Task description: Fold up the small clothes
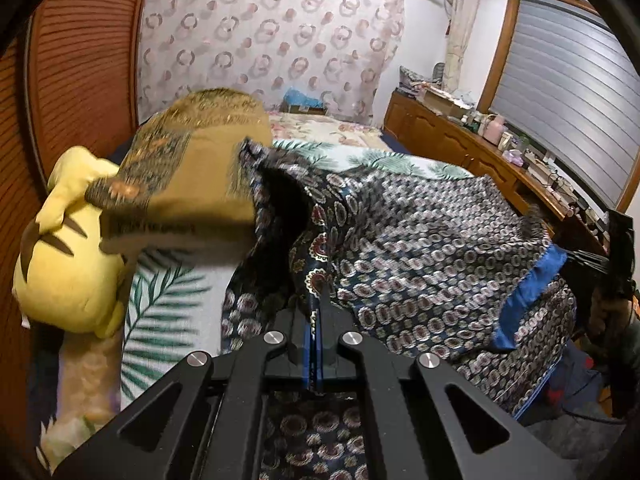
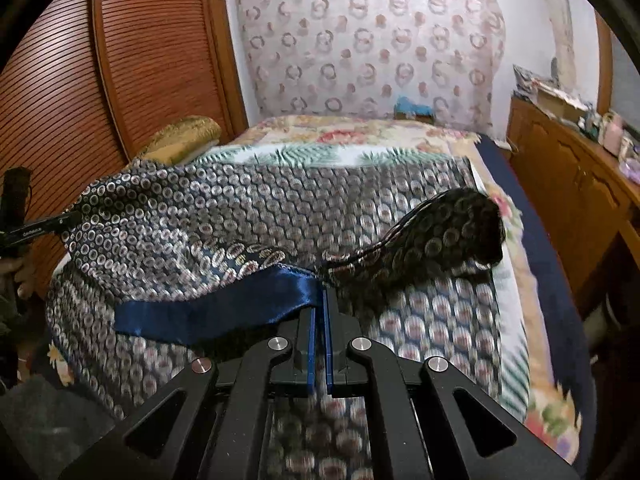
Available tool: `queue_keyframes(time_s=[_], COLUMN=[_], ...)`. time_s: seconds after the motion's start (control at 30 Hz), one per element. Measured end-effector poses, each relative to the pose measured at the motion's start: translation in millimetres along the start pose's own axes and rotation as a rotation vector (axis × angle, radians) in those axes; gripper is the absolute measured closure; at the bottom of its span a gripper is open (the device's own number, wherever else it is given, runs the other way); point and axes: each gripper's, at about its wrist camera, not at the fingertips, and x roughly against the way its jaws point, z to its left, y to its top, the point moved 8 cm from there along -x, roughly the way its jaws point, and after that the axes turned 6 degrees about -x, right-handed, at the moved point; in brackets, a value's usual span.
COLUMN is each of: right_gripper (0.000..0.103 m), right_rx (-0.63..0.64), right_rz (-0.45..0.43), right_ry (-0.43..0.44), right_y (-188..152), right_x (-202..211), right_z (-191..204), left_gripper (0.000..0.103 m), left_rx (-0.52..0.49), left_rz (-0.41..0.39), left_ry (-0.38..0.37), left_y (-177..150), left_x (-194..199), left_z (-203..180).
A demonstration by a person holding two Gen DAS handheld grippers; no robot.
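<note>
The left gripper (image 1: 316, 312) is clenched on an edge of the patterned scarf (image 1: 420, 248); the right gripper (image 2: 320, 300) pinches its blue satin border (image 2: 224, 308). The cloth hangs lifted between them over the bed (image 2: 532, 240). A mustard cushion (image 1: 192, 160) and yellow plush toy (image 1: 68, 264) lie just left.

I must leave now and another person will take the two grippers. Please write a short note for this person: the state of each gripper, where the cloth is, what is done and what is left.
Left gripper: shut on an edge of the patterned scarf.
Right gripper: shut on the scarf's blue satin border.
Scarf: lifted and stretched between both grippers above the bed, partly draped on it.
Done: both edges grasped.
Left: no finished fold shows; bring the edges together, lay flat.
</note>
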Motion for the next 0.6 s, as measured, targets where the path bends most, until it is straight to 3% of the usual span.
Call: queue_keyframes(time_s=[0.23, 0.33, 0.47, 0.6], right_gripper=[0.094, 0.086, 0.065, 0.063], right_rx=[-0.01, -0.005, -0.013, -0.048], right_rz=[0.023, 0.01, -0.018, -0.029], right_ry=[-0.12, -0.165, -0.198, -0.225], right_y=[-4, -1, 3, 14], right_x=[34, 50, 60, 51], right_z=[-14, -19, -35, -58], left_gripper=[0.101, 0.101, 0.101, 0.101], left_rx=[0.019, 0.02, 0.014, 0.012], left_rz=[0.004, 0.007, 0.022, 0.031], left_ry=[0.022, 0.031, 0.039, 0.043], left_y=[-8, -9, -13, -14], left_x=[-3, -5, -10, -13], left_z=[7, 8, 5, 5])
